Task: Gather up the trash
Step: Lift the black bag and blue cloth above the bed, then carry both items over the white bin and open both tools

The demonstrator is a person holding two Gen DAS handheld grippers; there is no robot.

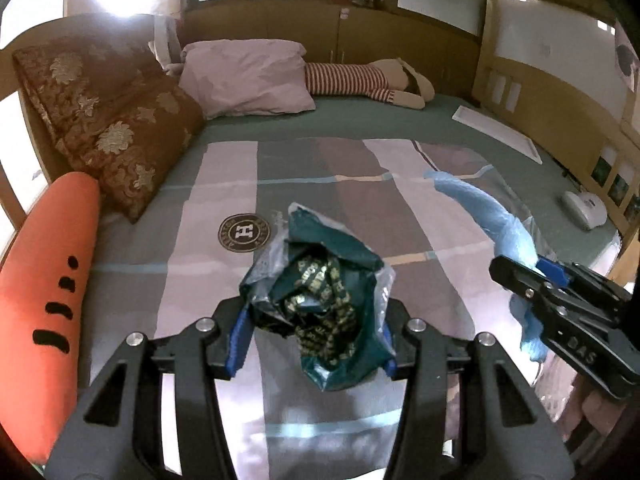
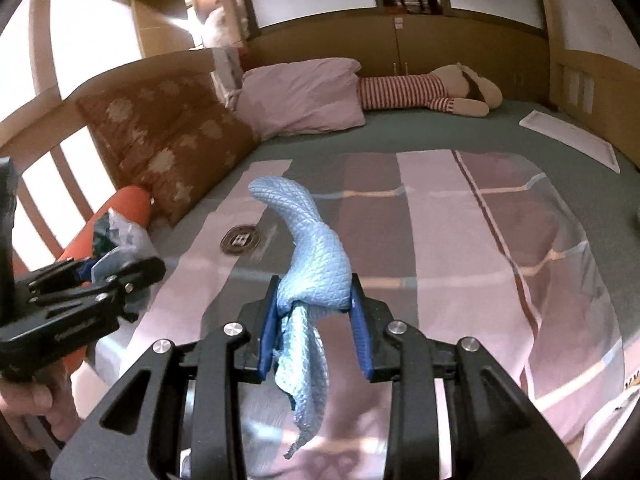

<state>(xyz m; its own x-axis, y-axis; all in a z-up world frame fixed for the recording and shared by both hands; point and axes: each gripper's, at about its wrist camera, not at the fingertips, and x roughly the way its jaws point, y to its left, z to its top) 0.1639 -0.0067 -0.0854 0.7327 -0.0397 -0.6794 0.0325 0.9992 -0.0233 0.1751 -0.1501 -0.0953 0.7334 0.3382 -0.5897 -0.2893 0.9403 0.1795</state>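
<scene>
Two tongs, both held above the bed (image 1: 360,120), both loaded.

Left tongs (image 1: 312,344): one crumpled dark green wrapper (image 1: 324,304) with gold print and a clear plastic edge, pinched between the blue pads (image 1: 237,340); hanging clear of the blanket. Also seen in the right wrist view at the left edge (image 2: 116,268), with one bare hand (image 2: 36,404) on the handle below.

Right tongs (image 2: 316,320): one pale blue textured cloth or tissue (image 2: 312,264), pinched at its knotted middle between blue pads (image 2: 360,336); one end rising above the grip, one end dangling under it. Also seen in the left wrist view at the right side (image 1: 536,276), cloth (image 1: 492,216) trailing up and left.

Beneath both: one blanket (image 1: 400,208) in pink, grey and mauve stripes, bearing one round "H" emblem (image 1: 243,233).

Left side of bed: one orange carrot-shaped cushion (image 1: 44,300) with black dashes; one brown cushion (image 1: 104,120) with floral pattern, leaning on the wooden headboard.

Far end: one pink pillow (image 1: 248,76); one plush toy (image 1: 360,80) in a red-and-white striped top, lying flat.

Right of bed: one white flat panel (image 1: 496,132) on the green sheet; one white device (image 1: 584,208), kind cannot be told.
</scene>
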